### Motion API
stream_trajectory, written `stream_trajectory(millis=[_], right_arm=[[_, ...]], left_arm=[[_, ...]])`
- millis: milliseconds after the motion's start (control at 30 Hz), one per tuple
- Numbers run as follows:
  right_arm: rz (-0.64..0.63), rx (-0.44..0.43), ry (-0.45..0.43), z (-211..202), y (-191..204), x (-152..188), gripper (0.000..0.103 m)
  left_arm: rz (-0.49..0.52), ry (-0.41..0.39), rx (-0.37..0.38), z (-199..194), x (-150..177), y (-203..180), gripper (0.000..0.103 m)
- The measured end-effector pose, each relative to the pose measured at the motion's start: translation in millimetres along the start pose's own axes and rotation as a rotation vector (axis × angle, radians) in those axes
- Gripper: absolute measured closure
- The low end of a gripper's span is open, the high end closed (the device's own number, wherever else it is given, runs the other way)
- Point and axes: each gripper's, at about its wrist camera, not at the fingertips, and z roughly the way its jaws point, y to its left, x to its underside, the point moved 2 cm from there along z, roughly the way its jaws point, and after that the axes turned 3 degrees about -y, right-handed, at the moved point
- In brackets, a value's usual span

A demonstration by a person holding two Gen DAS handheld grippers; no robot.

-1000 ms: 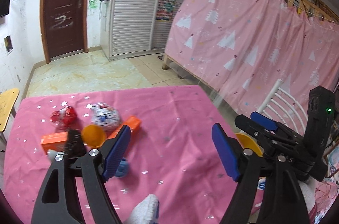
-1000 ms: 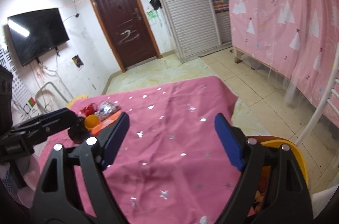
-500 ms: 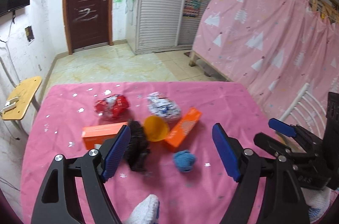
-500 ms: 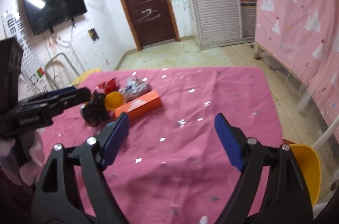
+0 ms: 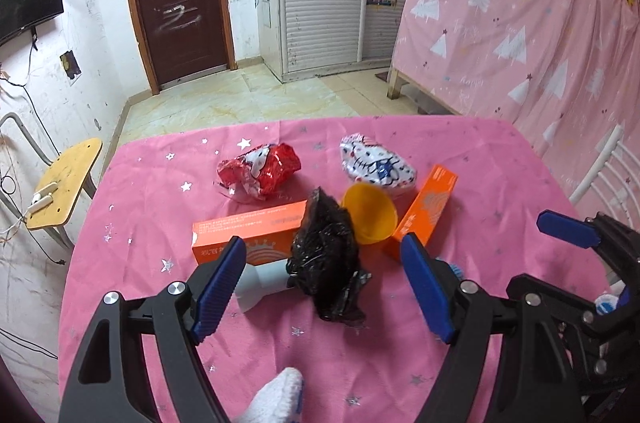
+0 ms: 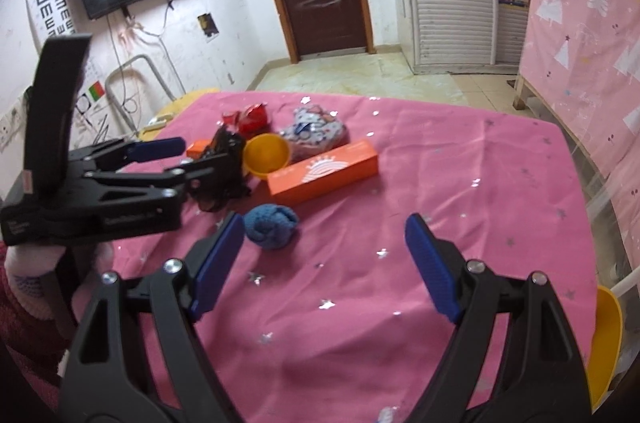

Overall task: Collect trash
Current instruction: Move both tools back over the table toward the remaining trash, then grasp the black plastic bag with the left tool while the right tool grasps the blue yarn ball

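Pink star-print worktop [image 5: 500,159] filling the view, tiled floor beyond. Trash clustered near far left corner: two orange cartons [image 5: 248,229] [image 6: 324,171], crumpled black bag [image 5: 326,255], yellow funnel [image 5: 370,213], blue wad [image 6: 272,225]. Left gripper [image 5: 320,287] and right gripper [image 6: 324,255] both apart, empty. Best to straddle the bag fully, then clamp low.

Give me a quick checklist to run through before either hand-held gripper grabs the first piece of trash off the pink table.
1. Left hand-held gripper open, nothing held: ok.
2. Right hand-held gripper open, nothing held: ok.
3. Black plastic bag lined up between the left jaws: ok.
4. Blue ball lying apart from the pile, near the right gripper: ok.
5. Orange cup clear of the bag: not ok, they touch or overlap.
6. Bin for the trash in view: cannot tell.
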Motion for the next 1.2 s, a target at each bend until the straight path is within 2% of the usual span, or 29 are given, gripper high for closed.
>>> stream_trajectory(millis=[67,200,267,333,433,733,767,833,1000,1067,1133,1200], right_arm=[[-0.014,-0.006,0.012,4.0,4.0,0.5,0.024],[-0.033,-0.012,0.030,11.4,10.0,-0.1,0.024],[-0.041,-0.014,0.039,15.7,12.7,-0.8,0.024],[-0.047,-0.016,0.046,18.0,14.5,-0.4,0.024],[-0.061,-0.017,0.058,23.5,19.4,-0.9,0.024],[-0.132,-0.008,0.106,39.5,38.9,1.8,0.024],[-0.140,0.000,0.113,42.0,41.5,2.6,0.027],[-0.135,0.009,0.120,44.9,42.3,3.2,0.039],[-0.121,0.016,0.133,50.5,42.2,2.5,0.052],[-0.122,0.020,0.138,53.8,43.7,2.2,0.061],[-0.116,0.019,0.140,54.0,43.2,2.7,0.075],[-0.113,0.018,0.137,53.2,43.2,3.0,0.075]], left_arm=[[0.011,0.002,-0.006,3.6,1.0,-0.1,0.036],[0.020,0.018,-0.004,10.2,4.0,-1.0,0.058],[0.018,0.026,-0.001,13.3,5.0,-1.2,0.064],[0.013,0.033,0.004,16.9,7.4,0.9,0.078],[0.022,0.027,0.008,15.9,9.2,0.4,0.083],[-0.031,-0.017,0.040,-3.7,3.0,12.5,0.083],[-0.035,-0.025,0.040,-6.8,1.7,14.1,0.083],[-0.046,-0.043,0.042,-14.9,-1.8,18.3,0.083],[-0.069,-0.079,0.042,-32.1,-8.7,28.3,0.083],[-0.072,-0.090,0.038,-37.3,-10.9,30.5,0.083],[-0.075,-0.100,0.035,-42.7,-11.9,31.0,0.083],[-0.074,-0.106,0.034,-46.5,-13.0,30.2,0.083]])
